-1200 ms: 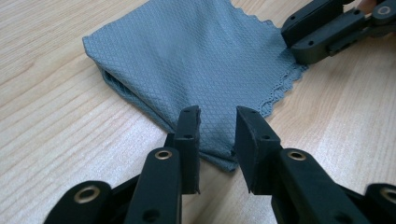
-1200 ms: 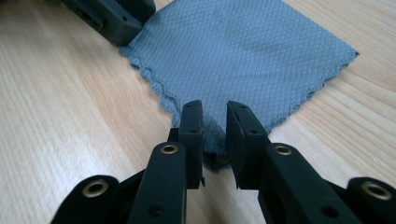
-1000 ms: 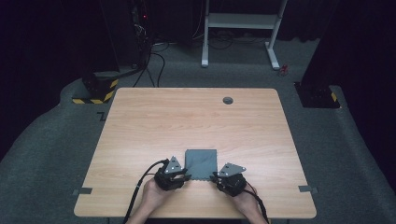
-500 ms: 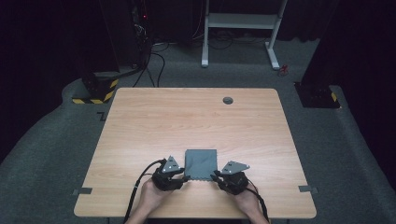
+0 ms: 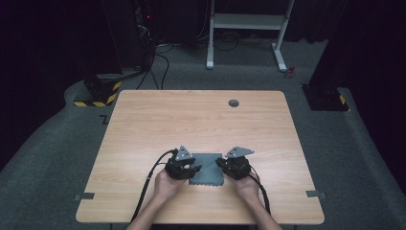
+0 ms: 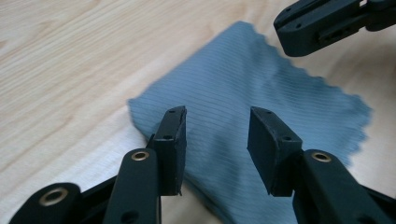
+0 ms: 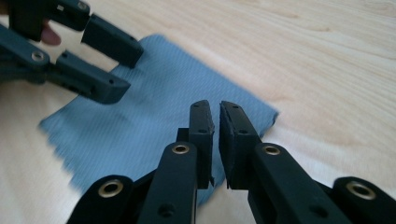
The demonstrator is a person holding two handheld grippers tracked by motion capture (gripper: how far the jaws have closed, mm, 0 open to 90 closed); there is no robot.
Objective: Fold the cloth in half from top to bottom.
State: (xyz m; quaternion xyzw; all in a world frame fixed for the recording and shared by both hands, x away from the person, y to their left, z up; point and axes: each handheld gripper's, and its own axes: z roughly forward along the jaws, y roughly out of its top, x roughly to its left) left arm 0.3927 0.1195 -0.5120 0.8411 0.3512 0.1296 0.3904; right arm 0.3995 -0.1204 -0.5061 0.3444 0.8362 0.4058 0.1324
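A grey-blue ribbed cloth [image 5: 207,171] with zigzag edges lies flat on the wooden table [image 5: 191,120], near the front edge. My left gripper [image 5: 194,170] hangs over its left side; in the left gripper view the gripper [image 6: 218,114] is open above the cloth [image 6: 243,74], its jaws having just widened, with nothing between them. My right gripper [image 5: 221,164] is at the cloth's right side. Its jaws [image 7: 216,106] have just been closing to a thin slit; I see no cloth [image 7: 154,107] in it. Each view shows the other gripper: right [image 6: 317,23], left [image 7: 127,70].
A round cable hole [image 5: 233,102] sits near the table's far edge. Beyond the table stand a white metal frame [image 5: 244,21], a base with yellow-black stripes [image 5: 98,93] and floor cables. Bare wood spreads ahead of the cloth and to both sides.
Both hands have shifted a little away from the person, so the grippers now reach onto the cloth's two sides. The cloth lies where it was.
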